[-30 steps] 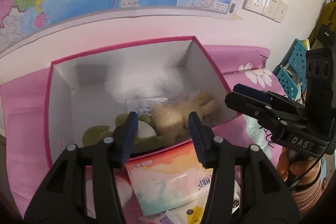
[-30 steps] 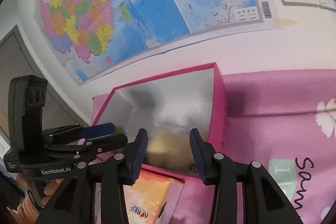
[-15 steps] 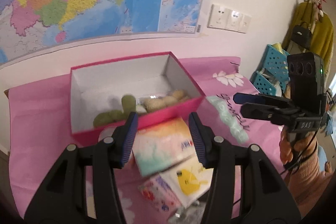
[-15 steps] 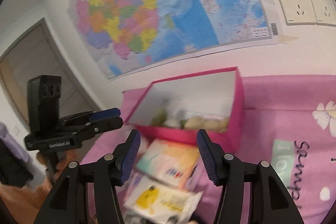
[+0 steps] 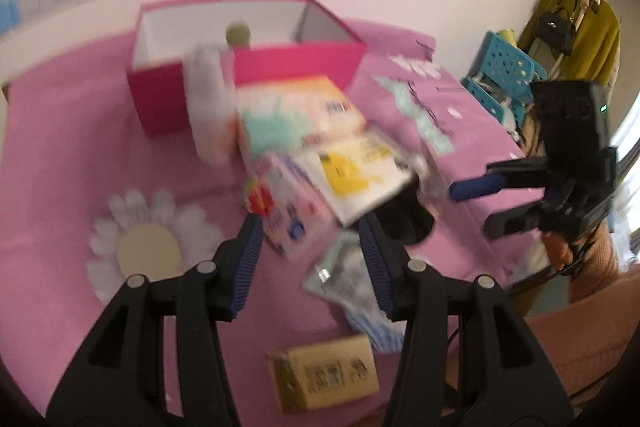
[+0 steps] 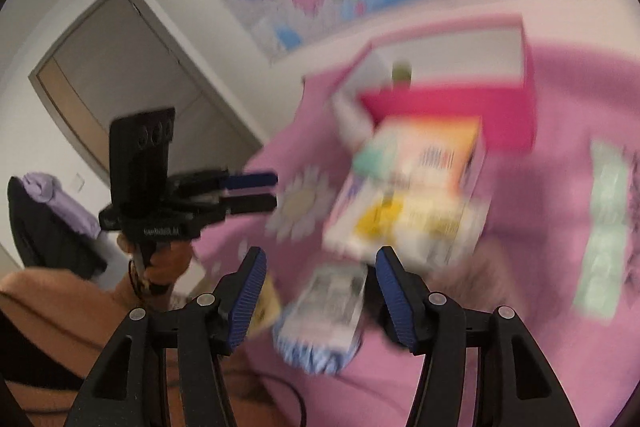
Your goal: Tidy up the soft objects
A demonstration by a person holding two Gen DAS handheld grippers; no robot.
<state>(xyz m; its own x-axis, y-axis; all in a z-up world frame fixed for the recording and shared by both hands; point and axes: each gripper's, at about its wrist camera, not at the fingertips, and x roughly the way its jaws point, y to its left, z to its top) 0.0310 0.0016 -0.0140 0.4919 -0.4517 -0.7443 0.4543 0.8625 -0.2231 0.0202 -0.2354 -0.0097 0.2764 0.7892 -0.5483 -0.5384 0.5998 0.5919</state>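
A pink box stands at the back of the pink cloth; a green plush top pokes above its rim. In front of it lies a pile of soft tissue packs: an orange-and-teal pack, a yellow-and-white pack, a pink printed pack, and a clear-wrapped blue-and-white pack. My left gripper is open and empty above the pile's near edge. My right gripper is open and empty, over the blue-and-white pack. Both views are blurred.
A small brown carton lies at the cloth's front edge. A white roll-like pack stands by the box's front left. Blue baskets and hanging clothes stand at the right. A door is on the left.
Both grippers have pulled back from the box and tilted down toward the pile of packs in front. The plush toys stay in the box. Both stay open and empty.
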